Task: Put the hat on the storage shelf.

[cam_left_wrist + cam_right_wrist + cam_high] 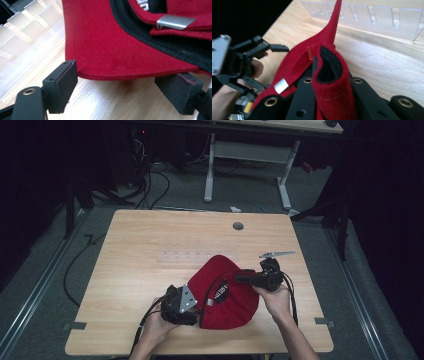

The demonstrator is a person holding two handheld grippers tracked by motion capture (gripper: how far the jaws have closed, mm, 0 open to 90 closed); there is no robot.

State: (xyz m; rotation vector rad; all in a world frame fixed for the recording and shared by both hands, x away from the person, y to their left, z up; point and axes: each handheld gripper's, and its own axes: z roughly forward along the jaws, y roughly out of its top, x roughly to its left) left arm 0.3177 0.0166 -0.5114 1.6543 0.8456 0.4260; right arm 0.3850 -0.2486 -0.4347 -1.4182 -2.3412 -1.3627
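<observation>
jaws pinch a red cap (227,295) — pale wood table (150,265), dark room.

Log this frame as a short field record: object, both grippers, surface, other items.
object: red cap, lying on the table, black lining and metal strap clip visible
right gripper: shut on a fold of the cap's fabric
left gripper: open, jaws either side of the cap's edge, pads not pressing
surface: wooden table
other items: clear slotted rack behind the cap
</observation>
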